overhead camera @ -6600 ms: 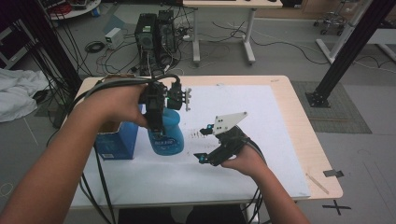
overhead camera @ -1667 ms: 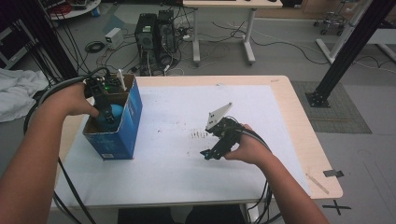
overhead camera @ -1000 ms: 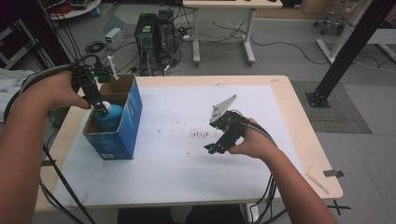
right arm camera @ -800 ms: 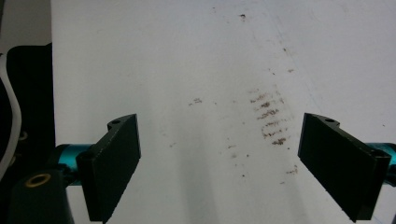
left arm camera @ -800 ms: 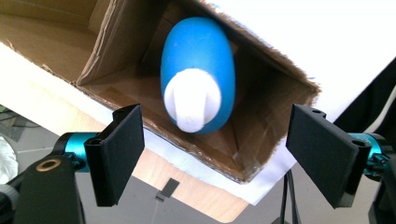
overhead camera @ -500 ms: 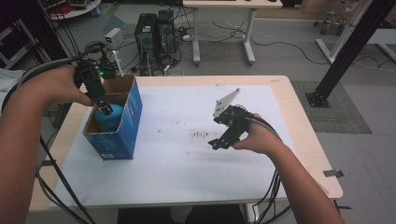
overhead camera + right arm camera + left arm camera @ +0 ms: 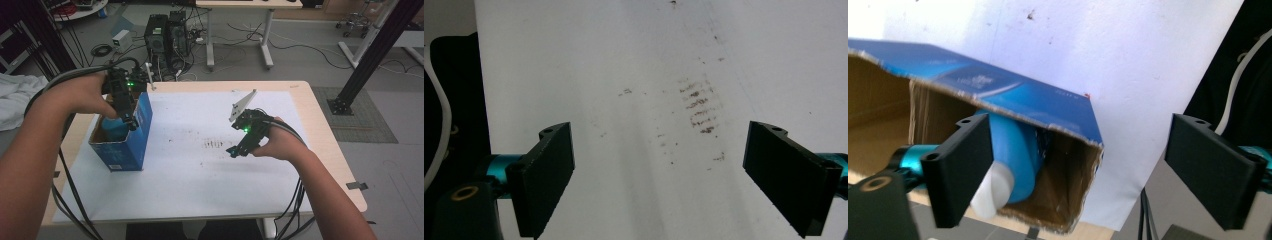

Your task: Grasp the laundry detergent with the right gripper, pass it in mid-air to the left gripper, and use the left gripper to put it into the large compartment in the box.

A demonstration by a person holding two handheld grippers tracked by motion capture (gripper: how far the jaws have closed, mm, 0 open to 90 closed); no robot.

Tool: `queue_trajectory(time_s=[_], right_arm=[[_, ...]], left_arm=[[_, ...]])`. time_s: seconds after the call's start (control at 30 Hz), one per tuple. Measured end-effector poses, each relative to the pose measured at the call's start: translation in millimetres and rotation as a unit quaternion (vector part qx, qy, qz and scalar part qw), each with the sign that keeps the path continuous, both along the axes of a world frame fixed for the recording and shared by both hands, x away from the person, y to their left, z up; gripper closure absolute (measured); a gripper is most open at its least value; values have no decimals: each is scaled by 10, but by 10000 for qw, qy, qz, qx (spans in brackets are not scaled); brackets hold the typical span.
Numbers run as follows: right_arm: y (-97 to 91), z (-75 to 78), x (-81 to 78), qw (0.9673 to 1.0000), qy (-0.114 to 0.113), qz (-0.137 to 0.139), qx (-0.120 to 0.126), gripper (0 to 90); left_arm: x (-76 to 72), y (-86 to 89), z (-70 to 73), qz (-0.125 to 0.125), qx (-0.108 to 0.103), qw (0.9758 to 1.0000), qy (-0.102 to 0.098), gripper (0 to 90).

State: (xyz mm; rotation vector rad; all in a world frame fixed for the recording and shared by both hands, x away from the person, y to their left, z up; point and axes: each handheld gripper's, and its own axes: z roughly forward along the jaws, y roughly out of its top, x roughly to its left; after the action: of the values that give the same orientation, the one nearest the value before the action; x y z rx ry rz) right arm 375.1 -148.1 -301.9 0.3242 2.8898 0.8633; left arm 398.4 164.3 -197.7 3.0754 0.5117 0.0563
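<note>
While table [image 7: 320, 150] is carrying white sheet [image 7: 200, 170], blue box [image 7: 125, 145] is standing open-topped on sheet's left part. Blue bottle [image 7: 116, 131] is lying inside box, white cap [image 7: 993, 195] pointing toward opening, body leaning against box wall. Left gripper [image 7: 131, 119] is hovering just above box's open top; jaws have just been opening, now standing wide apart, nothing clamped, bottle free. Right gripper [image 7: 240, 147] is hanging over sheet well right of box, near dark smudges [image 7: 215, 144], jaws spread, gripping nothing.
</note>
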Motion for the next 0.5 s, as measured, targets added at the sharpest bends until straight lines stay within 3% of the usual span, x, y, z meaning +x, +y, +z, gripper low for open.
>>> queue_trajectory(time_s=[0.17, 0.33, 0.5], right_arm=[[7, 41, 13, 9999, 38, -6, -155, 123], [14, 75, 52, 9993, 137, 16, -342, 122], [63, 74, 76, 9980, 268, 106, -564, 123]], left_arm=[[-7, -153, -69, -188, 31, 9998, 49, 102], [8, -331, -230, -424, 147, 9988, 175, 87], [13, -469, -442, -653, 82, 9975, 239, 57]])
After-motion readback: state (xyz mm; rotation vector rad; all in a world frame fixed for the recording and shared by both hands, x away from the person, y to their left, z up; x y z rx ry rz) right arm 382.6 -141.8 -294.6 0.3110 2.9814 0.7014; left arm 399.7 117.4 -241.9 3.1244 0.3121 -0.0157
